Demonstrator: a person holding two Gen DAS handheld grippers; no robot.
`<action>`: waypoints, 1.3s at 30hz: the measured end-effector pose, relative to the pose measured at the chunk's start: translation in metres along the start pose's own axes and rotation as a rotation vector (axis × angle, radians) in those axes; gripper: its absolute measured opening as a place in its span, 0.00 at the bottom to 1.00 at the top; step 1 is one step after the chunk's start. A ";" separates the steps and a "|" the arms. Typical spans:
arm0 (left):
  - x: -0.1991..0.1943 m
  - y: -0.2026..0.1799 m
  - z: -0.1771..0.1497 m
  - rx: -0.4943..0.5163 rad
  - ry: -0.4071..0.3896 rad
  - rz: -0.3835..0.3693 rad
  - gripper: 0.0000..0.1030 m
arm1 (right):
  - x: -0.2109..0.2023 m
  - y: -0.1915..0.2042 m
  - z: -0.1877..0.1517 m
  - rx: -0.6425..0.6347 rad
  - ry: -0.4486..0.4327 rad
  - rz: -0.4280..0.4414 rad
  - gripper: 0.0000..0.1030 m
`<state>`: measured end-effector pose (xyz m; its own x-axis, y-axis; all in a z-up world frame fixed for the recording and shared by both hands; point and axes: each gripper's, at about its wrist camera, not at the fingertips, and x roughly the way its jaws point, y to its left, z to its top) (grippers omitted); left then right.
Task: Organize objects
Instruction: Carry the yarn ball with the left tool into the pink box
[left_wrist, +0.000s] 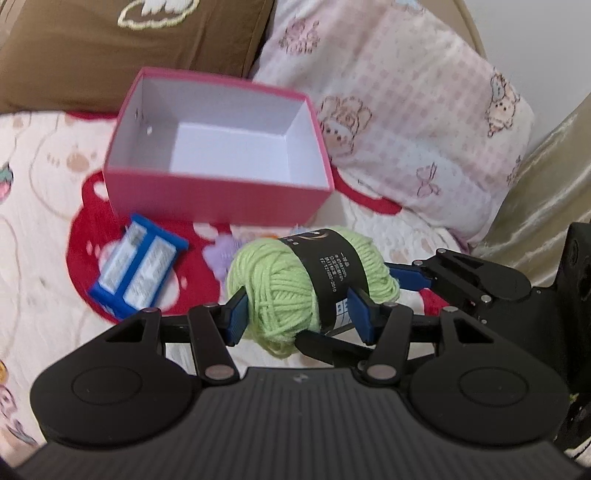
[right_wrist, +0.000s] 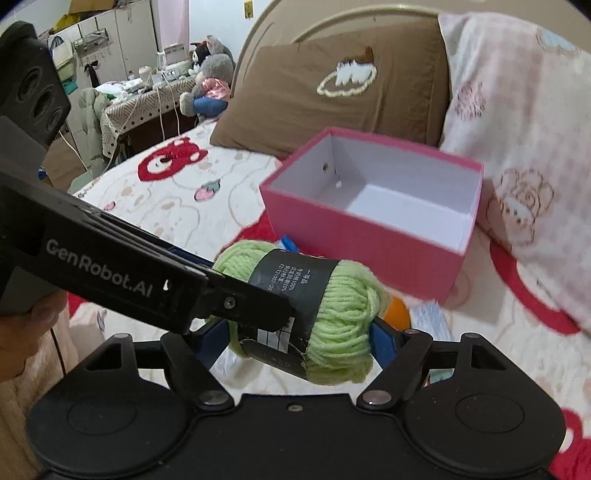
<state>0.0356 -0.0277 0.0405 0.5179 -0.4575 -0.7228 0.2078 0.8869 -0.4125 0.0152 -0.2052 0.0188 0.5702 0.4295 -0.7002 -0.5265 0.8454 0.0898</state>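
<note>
Green yarn ball (left_wrist: 295, 284), black-banded, between both grippers' blue fingers (left_wrist: 236, 317).

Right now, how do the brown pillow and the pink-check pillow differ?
The brown pillow is plain brown with one embroidered white cloud outline; the pink-check pillow is pale, checked and printed all over with cartoon animals. In the right wrist view the brown pillow stands behind the pink box, while the pink-check pillow lies to the box's right. Both lean at the head of the bed.
</note>
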 end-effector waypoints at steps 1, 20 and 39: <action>-0.003 0.000 0.008 0.006 -0.004 0.001 0.53 | -0.002 -0.001 0.007 0.001 -0.004 0.005 0.78; -0.001 0.042 0.141 0.071 -0.070 0.016 0.53 | 0.027 -0.029 0.146 -0.148 -0.025 0.007 0.74; 0.144 0.092 0.189 0.067 0.032 0.088 0.53 | 0.161 -0.110 0.156 0.038 0.030 0.006 0.74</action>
<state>0.2866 0.0004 0.0032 0.5097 -0.3783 -0.7727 0.2185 0.9256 -0.3090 0.2636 -0.1793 0.0067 0.5478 0.4256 -0.7203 -0.5053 0.8545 0.1206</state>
